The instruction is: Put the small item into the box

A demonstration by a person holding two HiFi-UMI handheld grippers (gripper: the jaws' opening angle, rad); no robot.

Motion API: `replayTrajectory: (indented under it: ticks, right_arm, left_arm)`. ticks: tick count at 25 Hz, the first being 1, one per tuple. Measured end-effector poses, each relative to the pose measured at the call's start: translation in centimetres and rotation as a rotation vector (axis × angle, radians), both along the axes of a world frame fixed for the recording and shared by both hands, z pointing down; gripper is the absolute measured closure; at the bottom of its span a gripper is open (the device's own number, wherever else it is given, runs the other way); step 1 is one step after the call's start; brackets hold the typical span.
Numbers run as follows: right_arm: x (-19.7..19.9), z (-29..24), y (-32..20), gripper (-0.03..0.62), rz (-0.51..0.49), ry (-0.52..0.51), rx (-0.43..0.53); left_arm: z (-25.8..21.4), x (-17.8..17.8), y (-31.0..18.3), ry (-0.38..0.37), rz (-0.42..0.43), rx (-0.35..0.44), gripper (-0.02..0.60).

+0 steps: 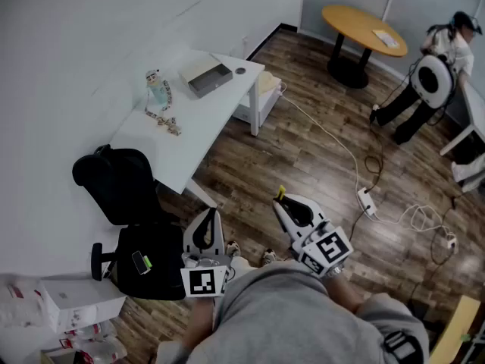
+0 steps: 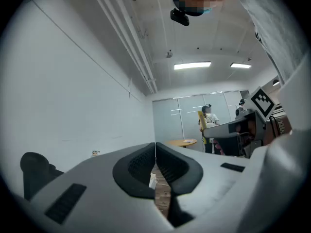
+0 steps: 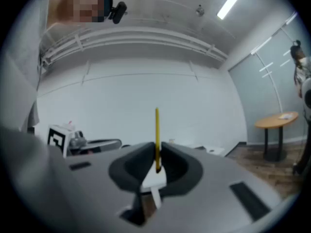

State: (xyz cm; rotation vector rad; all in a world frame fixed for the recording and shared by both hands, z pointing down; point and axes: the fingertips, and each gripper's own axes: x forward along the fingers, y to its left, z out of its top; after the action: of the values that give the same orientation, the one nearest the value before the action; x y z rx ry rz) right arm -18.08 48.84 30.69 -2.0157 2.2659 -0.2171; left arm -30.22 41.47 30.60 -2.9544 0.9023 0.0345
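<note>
My right gripper (image 1: pixel 282 198) is held close to my body over the wooden floor, shut on a thin yellow item (image 3: pixel 157 132) that sticks up past its jaws; its yellow tip (image 1: pixel 281 193) shows in the head view. My left gripper (image 1: pixel 210 220) is beside it, shut with nothing between its jaws. The open box (image 1: pixel 206 76) lies on the far end of the white table (image 1: pixel 189 135), well away from both grippers. In the left gripper view, the left gripper (image 2: pixel 155 152) points along the room.
A bottle (image 1: pixel 158 89) and a chain of small pieces (image 1: pixel 163 117) lie on the table. A black office chair (image 1: pixel 129 211) stands left of me. Cables and a power strip (image 1: pixel 367 200) cross the floor. A round wooden table (image 1: pixel 364 30) and a person (image 1: pixel 432 74) are at the far right.
</note>
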Motion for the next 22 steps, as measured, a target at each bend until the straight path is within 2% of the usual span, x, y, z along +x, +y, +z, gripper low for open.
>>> replayTrajectory:
  ticks: [22]
  right_arm:
    - [1.8, 1.0, 2.6, 0.526, 0.025, -0.007, -0.023]
  left_arm:
    - [0.6, 2.4, 2.4, -0.014, 0.034, -0.004, 0.546]
